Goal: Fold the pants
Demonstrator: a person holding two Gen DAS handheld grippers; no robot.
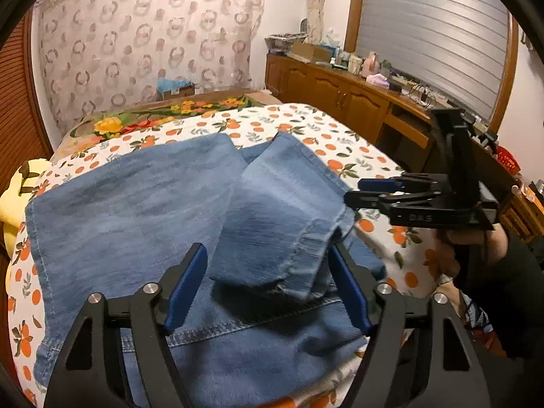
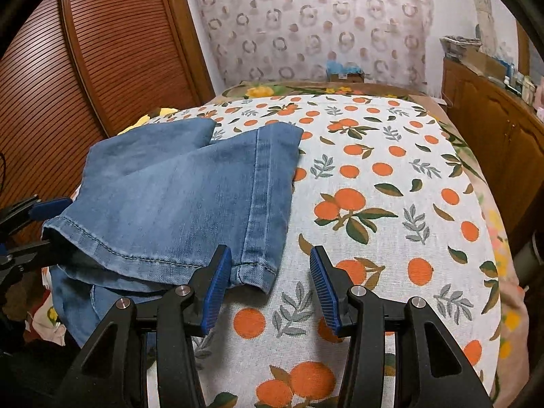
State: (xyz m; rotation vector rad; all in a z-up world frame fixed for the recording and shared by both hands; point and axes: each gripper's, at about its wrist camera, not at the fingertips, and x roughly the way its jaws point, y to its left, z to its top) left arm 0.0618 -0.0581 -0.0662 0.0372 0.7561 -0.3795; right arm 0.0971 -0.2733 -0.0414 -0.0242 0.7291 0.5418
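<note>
Blue denim pants [image 1: 142,204] lie on a bed with an orange-print sheet [image 1: 306,119]. One leg is folded back, and its hemmed cuff [image 1: 302,255] lies on the waist part. My left gripper [image 1: 268,258] is open, its blue pads on either side of that cuff, not touching it. My right gripper [image 2: 268,261] is open and empty, just right of the cuff corner [image 2: 258,272] in the right wrist view. It also shows from the side in the left wrist view [image 1: 360,192], above the bed's right side. The pants fill the left of the right wrist view [image 2: 176,183].
A wooden cabinet [image 1: 340,95] with clutter on top runs along the bed's right side. A slatted wooden door [image 2: 112,54] stands at the left. A patterned curtain [image 1: 146,40] hangs behind the bed. A yellow pillow [image 1: 13,187] lies at the left edge.
</note>
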